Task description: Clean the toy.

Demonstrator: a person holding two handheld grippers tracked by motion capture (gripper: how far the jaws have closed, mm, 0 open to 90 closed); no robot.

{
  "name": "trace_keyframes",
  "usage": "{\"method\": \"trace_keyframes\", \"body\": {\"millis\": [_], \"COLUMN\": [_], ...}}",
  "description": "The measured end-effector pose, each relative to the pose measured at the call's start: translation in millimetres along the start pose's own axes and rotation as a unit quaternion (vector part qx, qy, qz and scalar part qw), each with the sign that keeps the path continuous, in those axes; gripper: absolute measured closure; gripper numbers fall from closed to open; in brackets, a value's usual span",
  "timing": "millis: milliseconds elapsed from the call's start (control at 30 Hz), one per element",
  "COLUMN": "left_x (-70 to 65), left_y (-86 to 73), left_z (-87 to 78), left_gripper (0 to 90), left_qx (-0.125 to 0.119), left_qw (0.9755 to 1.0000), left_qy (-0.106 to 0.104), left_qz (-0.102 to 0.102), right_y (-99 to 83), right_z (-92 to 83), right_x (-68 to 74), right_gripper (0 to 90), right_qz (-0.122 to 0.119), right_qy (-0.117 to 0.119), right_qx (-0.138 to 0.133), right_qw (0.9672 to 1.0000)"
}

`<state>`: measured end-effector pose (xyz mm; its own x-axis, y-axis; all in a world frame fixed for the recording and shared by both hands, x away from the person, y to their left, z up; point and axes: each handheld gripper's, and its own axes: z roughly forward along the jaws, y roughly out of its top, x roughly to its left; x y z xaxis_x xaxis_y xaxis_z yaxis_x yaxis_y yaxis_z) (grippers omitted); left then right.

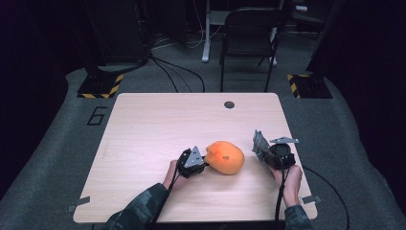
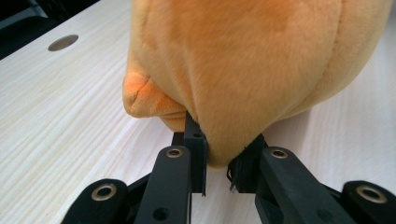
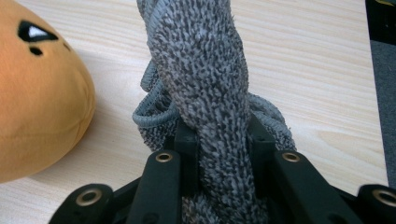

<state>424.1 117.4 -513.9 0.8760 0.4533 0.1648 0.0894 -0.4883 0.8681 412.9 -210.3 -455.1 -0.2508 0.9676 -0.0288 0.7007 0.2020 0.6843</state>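
**Both tongs engaged: plush toy and cloth**

Left tongs are clamped on a pinch of the orange plush toy, which lies mid-counter. Right tongs grip a grey knitted cloth, held upright just beside the toy. Recommendation: keep the pinch firm; bring the cloth across slowly, avoiding dragging the toy.

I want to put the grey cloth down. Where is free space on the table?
Free: the far half, between the orange plush toy and the round hole, and the left side beyond the left gripper. Crowded: the near edge, around both grippers.
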Motion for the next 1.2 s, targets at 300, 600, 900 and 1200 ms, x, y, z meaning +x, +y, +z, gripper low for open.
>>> {"method": "trace_keyframes", "body": {"millis": [300,600,900,1200], "left_x": [-0.5,7.9,4.3,2.8], "left_y": [19.2,14.5,3.8,-2.6], "left_z": [-24.5,-35.8,-30.4,-23.4], "left_gripper": [79.2,79.0,78.7,77.8], "left_qx": [-0.023,-0.012,0.016,0.028], "left_qw": [0.9951,0.9762,0.9572,0.9487], "left_qy": [-0.037,-0.055,-0.063,-0.067], "left_qz": [-0.089,-0.209,-0.282,-0.308], "right_y": [1.8,9.3,27.7,41.3], "right_z": [-6.5,-18.1,-48.2,-68.4], "right_x": [0.4,10.0,44.9,127.3], "right_gripper": [72.2,72.3,72.3,72.0], "right_qz": [-0.001,-0.015,-0.057,-0.110], "right_qy": [0.001,0.007,0.047,0.145], "right_qx": [-0.017,-0.033,-0.081,-0.129], "right_qw": [0.9999,0.9993,0.9940,0.9748]}}
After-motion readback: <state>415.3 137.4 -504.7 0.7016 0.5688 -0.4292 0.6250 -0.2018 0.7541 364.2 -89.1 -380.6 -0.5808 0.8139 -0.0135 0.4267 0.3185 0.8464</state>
